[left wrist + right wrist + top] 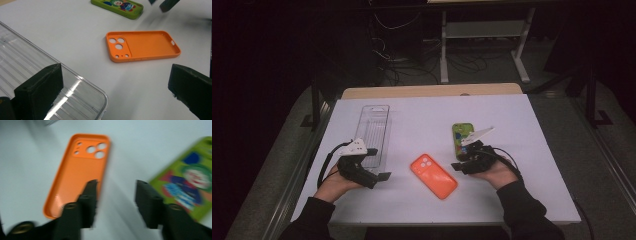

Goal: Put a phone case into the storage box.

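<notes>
- The left gripper (379, 176) sits at the near left of the bench (522, 200), its jaws spread wide with nothing between them. In the left gripper view one jaw stands over the near corner of the clear plastic tray (82, 100). Whether it touches the tray I cannot tell. A careless nudge there could slide the light tray across the smooth white top.
- The right gripper (460, 165) is at the near right, jaws partly apart and empty, with the bare bench showing between them in the right gripper view. That view is smeared, so aim is hard to judge.
- The orange phone case (434, 176) lies flat near the middle of the bench, between the two grippers and just left of the right one. It lies hollow side up. Its long axis runs on a diagonal in the high view, from far left to near right, and the camera holes point to the far-left end.
- Risk at the orange case: it is thin, flat and soft-walled. Jaws coming down on the rim could push it along the bench or tip one edge up instead of gripping.
- The green phone case (462, 138), with a cartoon print, lies just beyond the right gripper, long axis pointing away from the person. A wide jaw could clip it.
</notes>
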### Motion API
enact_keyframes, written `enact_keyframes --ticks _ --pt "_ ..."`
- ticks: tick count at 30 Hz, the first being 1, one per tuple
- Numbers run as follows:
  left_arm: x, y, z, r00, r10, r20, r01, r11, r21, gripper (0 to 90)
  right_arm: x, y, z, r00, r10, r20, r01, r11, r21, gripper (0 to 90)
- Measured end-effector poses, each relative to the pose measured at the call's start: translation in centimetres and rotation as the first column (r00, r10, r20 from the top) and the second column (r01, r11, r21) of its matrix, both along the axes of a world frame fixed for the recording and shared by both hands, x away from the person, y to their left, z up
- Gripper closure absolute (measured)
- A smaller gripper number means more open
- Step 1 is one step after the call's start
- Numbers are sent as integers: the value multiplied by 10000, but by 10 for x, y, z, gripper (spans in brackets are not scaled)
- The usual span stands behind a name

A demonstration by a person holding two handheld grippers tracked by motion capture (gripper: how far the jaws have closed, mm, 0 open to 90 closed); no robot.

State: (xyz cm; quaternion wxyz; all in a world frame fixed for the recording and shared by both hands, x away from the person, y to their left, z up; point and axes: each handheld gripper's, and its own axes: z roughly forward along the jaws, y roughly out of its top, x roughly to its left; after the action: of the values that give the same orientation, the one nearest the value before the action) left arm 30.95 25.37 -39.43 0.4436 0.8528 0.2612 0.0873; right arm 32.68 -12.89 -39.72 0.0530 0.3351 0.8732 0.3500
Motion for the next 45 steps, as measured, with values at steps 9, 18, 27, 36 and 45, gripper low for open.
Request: enact_keyframes --ticks 9,18,27,36,45 --pt "-1 -1 -1 10000 -3 -47 3 10000 34 0 -18 -52 -7 9787 -1519 1382 1402 9859 910 0" --pt "-1 -2 -2 9999 -139 -1 139 9999 94 0 -35 -71 -18 9787 -1501 1403 1313 9822 1345 0" --pt "-2 -1 -2 9999 -152 -26 152 9999 39 0 -45 -68 -27 9856 -1132 1254 973 9872 1263 0" --pt "-1 -1 -2 9998 -168 -65 168 9999 -23 0 -42 -68 -23 9862 -1167 1178 1008 9859 1333 0" --pt "-1 -1 -2 9998 -197 -62 197 9998 -40 0 -37 -61 -12 9888 -1112 999 962 9849 1440 0"
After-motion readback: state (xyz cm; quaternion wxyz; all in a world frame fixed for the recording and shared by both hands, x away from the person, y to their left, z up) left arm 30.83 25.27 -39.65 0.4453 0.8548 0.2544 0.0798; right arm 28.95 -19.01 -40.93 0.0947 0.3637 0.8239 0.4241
